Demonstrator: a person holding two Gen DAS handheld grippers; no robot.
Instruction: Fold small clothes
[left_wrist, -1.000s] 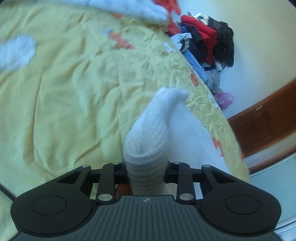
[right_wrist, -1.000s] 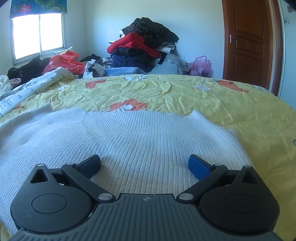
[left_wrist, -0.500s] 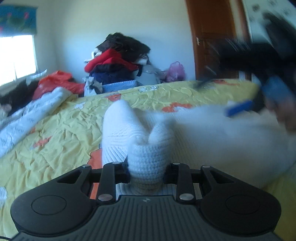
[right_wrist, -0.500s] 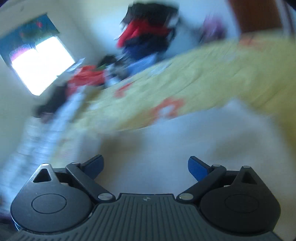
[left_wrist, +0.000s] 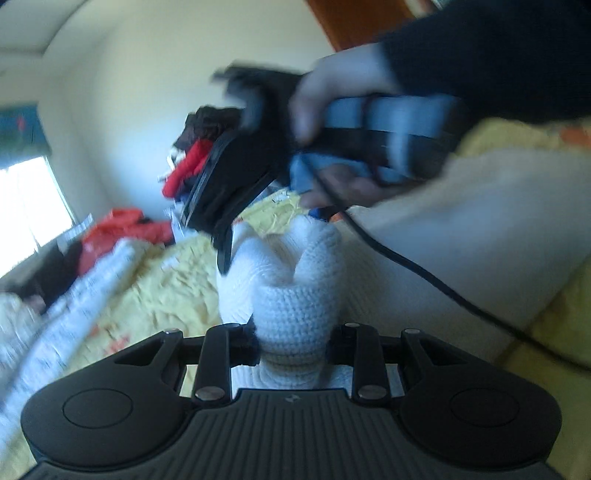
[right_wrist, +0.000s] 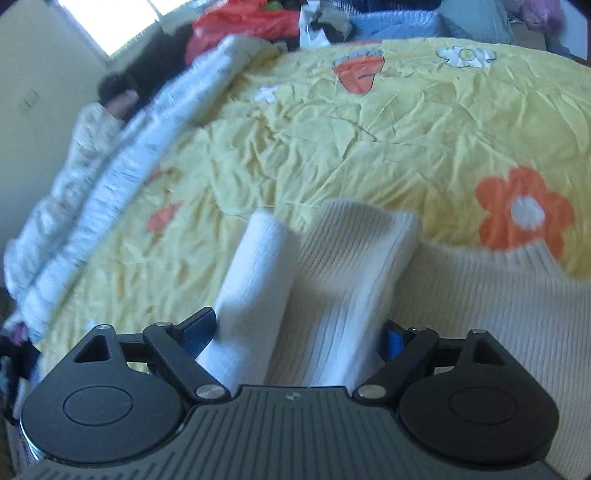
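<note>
The left tool (left_wrist: 293, 334) pinches a bunched fold of the white knit sweater (left_wrist: 295, 310), fabric squeezed tight between its fingers and rising in a lump just ahead. The right tool (right_wrist: 301, 338) stands spread wide, its jaws have just been closing, and two thick folds of that sweater (right_wrist: 332, 280) sit between the blue pads (right_wrist: 201, 332); whether the pads press the knit I cannot tell. The rest of the garment spreads to the right over the yellow flowered bedsheet (right_wrist: 369, 129). Crowding the left wrist view, the person's right hand (left_wrist: 332, 99) in a dark sleeve (left_wrist: 498, 55) carries the other tool close above the lump, and a black cable (left_wrist: 424, 273) trails across the sweater. Along the left edge of the bed lies a rumpled white quilt (right_wrist: 92, 184), and at the far edge a pile of clothes (left_wrist: 195, 158) stacks against the wall beside a red bag (left_wrist: 122, 229). A window (left_wrist: 26, 199) glows at left. Between sweater and quilt, the sheet lies open and wrinkled.
</note>
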